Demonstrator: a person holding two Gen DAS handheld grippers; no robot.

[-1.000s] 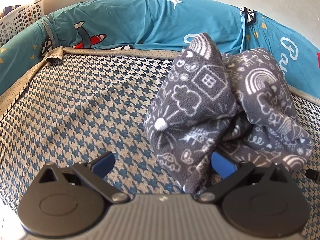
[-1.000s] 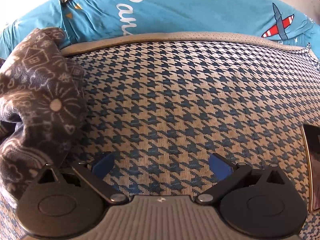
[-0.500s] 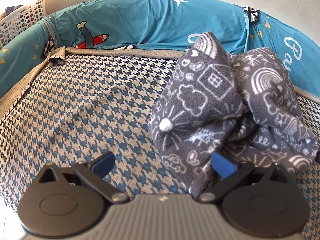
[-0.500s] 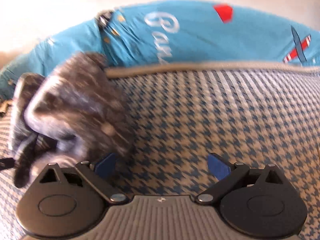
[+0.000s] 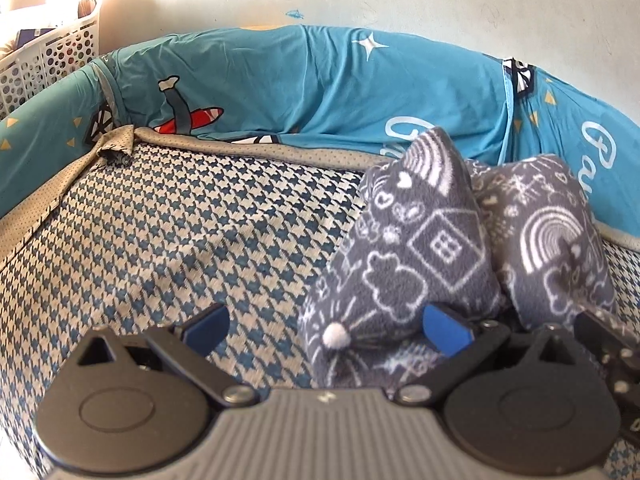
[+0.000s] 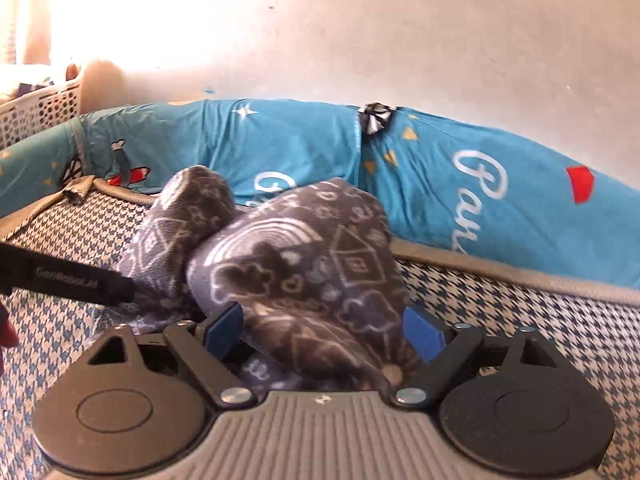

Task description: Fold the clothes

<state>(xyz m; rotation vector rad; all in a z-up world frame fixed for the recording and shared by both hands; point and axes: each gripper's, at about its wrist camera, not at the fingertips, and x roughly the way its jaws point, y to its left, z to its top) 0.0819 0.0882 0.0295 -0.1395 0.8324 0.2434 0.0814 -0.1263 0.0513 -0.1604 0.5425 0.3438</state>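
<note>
Fleece garment point(image 6: 304, 276), grey with white doodles, lies bunched on the houndstooth mat point(image 5: 168, 240) between my right tongs point(image 6: 324, 330), which are closing but not yet pressing. My left tongs point(image 5: 324, 326) stand spread, one pad point(image 5: 444, 328) against the fleece. Behind are teal pillows point(image 5: 312, 84) and a white perforated basket point(image 5: 52, 56), contents unclear.

I read "GenRobot.ai" on the black gripper arm point(image 6: 68, 278); white script beginning "Pau" on the teal sheet point(image 6: 476, 184).

White basket point(image 5: 52, 56), blue bedding point(image 5: 304, 92)
</note>
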